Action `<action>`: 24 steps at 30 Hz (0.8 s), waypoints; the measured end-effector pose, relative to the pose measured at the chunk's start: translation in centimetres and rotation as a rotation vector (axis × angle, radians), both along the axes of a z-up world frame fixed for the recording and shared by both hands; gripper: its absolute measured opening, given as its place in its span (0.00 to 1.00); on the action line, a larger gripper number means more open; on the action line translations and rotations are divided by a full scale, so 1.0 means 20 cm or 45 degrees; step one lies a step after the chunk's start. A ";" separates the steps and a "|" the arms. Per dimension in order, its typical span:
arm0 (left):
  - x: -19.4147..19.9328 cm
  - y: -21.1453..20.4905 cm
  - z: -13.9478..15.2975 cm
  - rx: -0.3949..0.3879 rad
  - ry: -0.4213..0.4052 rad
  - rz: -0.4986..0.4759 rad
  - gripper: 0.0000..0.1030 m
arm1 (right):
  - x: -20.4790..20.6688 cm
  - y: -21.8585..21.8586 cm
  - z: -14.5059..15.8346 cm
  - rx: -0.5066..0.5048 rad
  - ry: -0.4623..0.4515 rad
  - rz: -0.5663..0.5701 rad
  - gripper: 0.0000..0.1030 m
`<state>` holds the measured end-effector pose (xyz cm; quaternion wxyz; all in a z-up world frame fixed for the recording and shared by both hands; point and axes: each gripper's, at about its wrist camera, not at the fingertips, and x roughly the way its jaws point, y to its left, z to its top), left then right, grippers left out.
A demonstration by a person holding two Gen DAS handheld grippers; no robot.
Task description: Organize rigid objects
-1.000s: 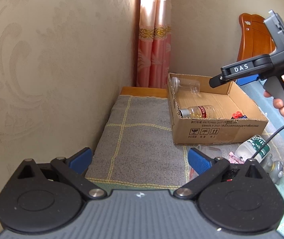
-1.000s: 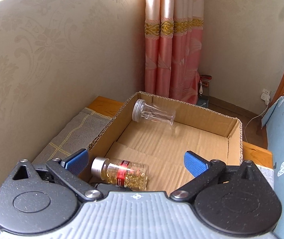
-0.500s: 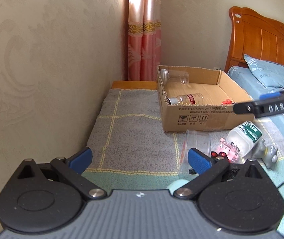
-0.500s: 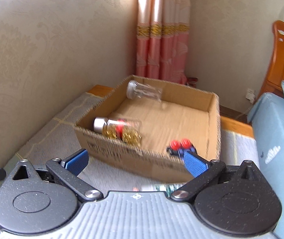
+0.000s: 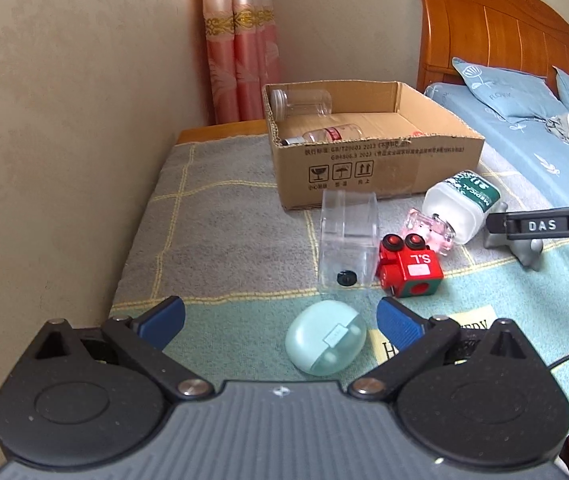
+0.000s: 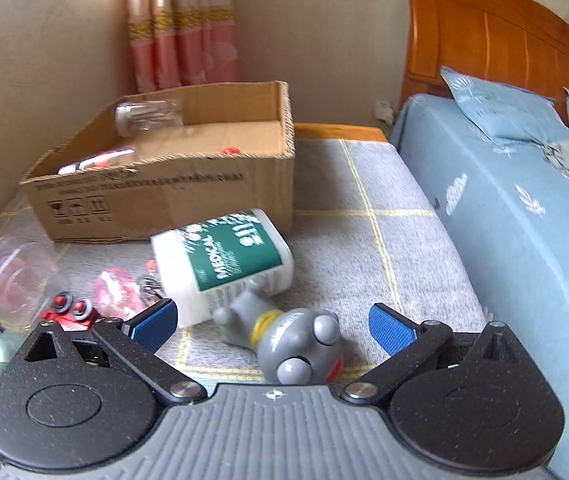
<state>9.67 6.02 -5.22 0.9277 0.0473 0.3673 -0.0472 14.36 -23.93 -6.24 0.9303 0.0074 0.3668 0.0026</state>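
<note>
- Left gripper (image 5: 280, 316): jaws spread wide, holding nothing. The mint-green earbud case (image 5: 325, 337) lies between its fingertips on the blanket-covered counter (image 5: 220, 240), so this is judged the next pick.
- Recommended: lower squarely over the case and close across its narrow width; the shell looks smooth and rounded, so a centred grip should prevent it from squirting out.
- At 12 o'clock from the case lies a clear plastic container (image 5: 348, 240) on its side; at 1 o'clock, touching it, a red toy block (image 5: 410, 266). Avoid nudging either.
- The cardboard box (image 5: 372, 168), farther at 12 o'clock, already holds a clear jar (image 5: 300, 102) and a capsule bottle (image 5: 332, 135).
- Right gripper (image 6: 272, 320): released, empty, hovering over the grey figurine (image 6: 284, 340), which lies on its side. The white medical bottle (image 6: 224, 260) touches the figurine at 11 o'clock.
- Recommended: grip the figurine at its body, clear of the bottle.
</note>
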 end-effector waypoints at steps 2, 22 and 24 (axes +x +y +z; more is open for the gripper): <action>-0.01 0.00 0.00 0.007 -0.005 -0.002 0.99 | 0.01 -0.01 -0.05 0.014 0.015 -0.023 1.00; 0.04 -0.04 -0.14 0.047 0.089 -0.127 0.99 | -0.18 -0.16 -0.16 -0.039 0.080 0.021 1.00; 0.05 -0.07 -0.17 0.040 0.110 -0.160 0.99 | -0.18 -0.13 -0.16 -0.045 0.071 0.062 1.00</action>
